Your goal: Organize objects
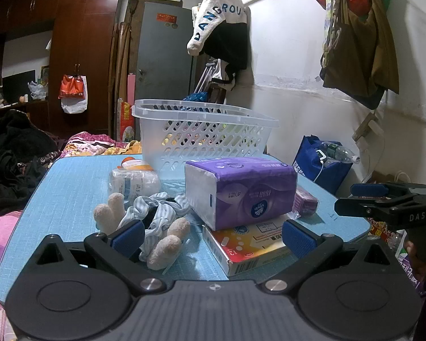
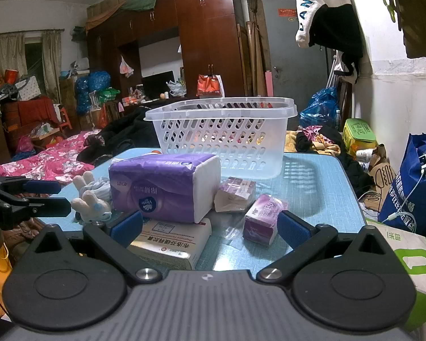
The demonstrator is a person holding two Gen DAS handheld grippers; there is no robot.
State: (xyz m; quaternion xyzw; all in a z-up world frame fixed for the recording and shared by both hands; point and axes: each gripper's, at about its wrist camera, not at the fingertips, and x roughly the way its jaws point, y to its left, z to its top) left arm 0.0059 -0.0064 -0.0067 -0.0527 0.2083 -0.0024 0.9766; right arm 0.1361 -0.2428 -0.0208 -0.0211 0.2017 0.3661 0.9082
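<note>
Your left gripper (image 1: 213,237) is spread wide over the near edge of the light blue table (image 1: 71,187), holding nothing. Your right gripper (image 2: 210,228) is likewise spread and empty.

The purple plastic-wrapped tissue pack (image 1: 241,191) lies on top of the flat red-and-white cardboard box (image 1: 250,245). Just left of it sit the plush white rabbit in striped cloth (image 1: 153,227) and a clear plastic bottle with an orange cap (image 1: 133,180), lying on its side. Two small purple tissue packets (image 2: 262,217) lie to the right. The translucent white perforated plastic basket (image 2: 224,139) stands upright at the table's far edge.
</note>
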